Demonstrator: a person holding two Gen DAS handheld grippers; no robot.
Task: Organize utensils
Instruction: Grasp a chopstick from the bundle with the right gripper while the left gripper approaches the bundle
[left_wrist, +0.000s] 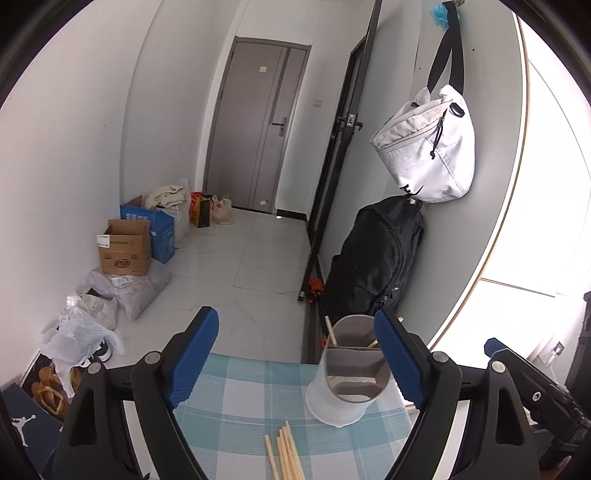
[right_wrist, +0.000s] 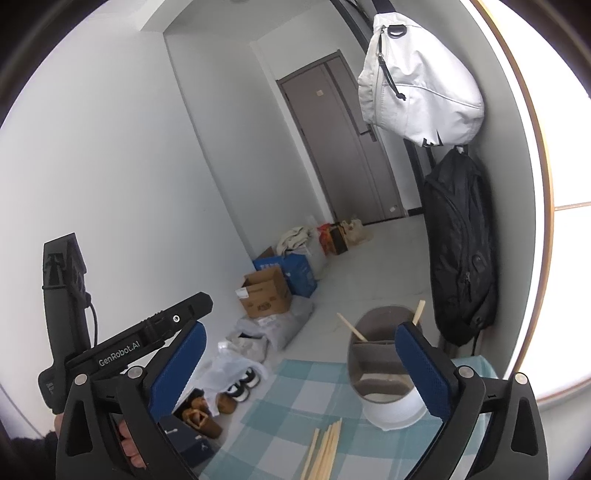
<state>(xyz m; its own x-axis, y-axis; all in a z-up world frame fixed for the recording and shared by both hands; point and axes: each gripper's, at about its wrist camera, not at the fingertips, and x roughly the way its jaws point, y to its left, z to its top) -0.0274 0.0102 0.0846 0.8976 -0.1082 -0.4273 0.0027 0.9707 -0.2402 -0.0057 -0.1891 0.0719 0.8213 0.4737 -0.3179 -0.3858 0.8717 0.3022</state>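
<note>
- My left gripper (left_wrist: 295, 363) stands wide apart, with nothing between its blue pads (left_wrist: 194, 360); my right gripper (right_wrist: 299, 369) is also spread wide and it holds nothing.
- The loose wooden chopsticks (left_wrist: 284, 454) lie in a small bundle on the checked tablecloth (left_wrist: 240, 391), just below and in front of my left gripper, between its two fingers. In the right wrist view the same bundle lies low between the right fingers.
- The white utensil holder (left_wrist: 347, 380) stands upright just beyond the bundle, close to the inner side of my right-hand finger in both views. It has grey dividers inside, and two chopsticks (right_wrist: 351, 326) already lean in it.
- I judge the chopsticks to be light, stiff and thin. They are round or smooth enough to roll and to slip sideways when I pinch them.
- The best place to hold is probably near the middle of the length, across the bundle, so the ends do not tip.
- The holder looks light, and it may be pushed over if a finger bumps its rim.
</note>
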